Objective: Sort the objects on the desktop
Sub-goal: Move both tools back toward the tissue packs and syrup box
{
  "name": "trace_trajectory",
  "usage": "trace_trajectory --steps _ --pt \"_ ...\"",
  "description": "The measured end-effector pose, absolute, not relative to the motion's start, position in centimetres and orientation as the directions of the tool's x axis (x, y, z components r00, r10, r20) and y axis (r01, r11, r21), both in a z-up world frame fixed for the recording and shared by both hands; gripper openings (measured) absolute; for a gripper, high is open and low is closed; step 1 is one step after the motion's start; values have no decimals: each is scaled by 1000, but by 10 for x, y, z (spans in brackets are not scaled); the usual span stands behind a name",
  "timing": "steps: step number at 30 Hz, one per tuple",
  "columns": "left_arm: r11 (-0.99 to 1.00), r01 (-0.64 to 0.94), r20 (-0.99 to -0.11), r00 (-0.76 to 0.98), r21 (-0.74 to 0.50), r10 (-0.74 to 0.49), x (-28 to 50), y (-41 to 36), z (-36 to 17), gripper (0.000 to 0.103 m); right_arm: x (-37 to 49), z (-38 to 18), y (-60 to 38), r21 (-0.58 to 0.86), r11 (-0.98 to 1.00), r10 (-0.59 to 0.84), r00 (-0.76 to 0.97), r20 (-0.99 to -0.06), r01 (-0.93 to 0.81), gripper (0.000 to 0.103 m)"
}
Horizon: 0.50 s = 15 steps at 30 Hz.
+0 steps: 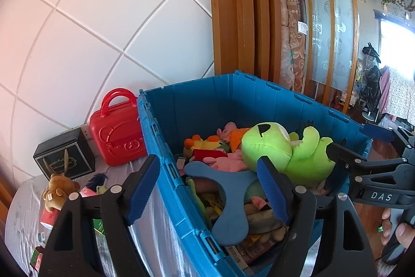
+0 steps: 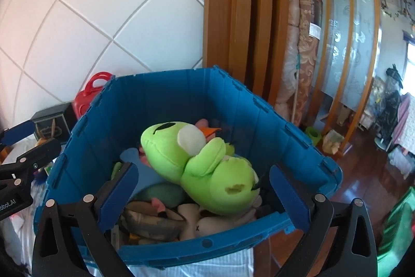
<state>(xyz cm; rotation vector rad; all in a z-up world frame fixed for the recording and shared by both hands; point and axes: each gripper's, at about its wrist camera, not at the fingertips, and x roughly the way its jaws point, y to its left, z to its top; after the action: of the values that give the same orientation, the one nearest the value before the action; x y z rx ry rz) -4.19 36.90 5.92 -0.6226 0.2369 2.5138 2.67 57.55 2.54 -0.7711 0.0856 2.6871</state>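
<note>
Green frog plush (image 2: 207, 168) between open right gripper (image 2: 207, 199) jaws

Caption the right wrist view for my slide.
Open right gripper above a blue crate of soft toys, a green frog plush lying on top.

- The crate (image 2: 166, 100) is solid blue.
- The frog plush (image 2: 207, 168) on top is lime green, with a black eye patch and a white round patch.
- The case (image 1: 116, 131) at left of the frame is plain red.
- The box (image 1: 64, 155) beside it is black with pale line-work.
- The bear plush (image 1: 57, 188) is brown.
- The tool pads (image 1: 142, 188) are blue on black arms.
- The wall (image 1: 103, 17) has white tiles in a diagonal grid.
</note>
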Motion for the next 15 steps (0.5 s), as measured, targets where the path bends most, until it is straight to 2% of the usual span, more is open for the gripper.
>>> trace_trajectory --steps 15 --pt "-944 -330 -506 -815 5 282 -49 250 38 77 -1 32 478 -83 -982 186 -852 -489 -167 103"
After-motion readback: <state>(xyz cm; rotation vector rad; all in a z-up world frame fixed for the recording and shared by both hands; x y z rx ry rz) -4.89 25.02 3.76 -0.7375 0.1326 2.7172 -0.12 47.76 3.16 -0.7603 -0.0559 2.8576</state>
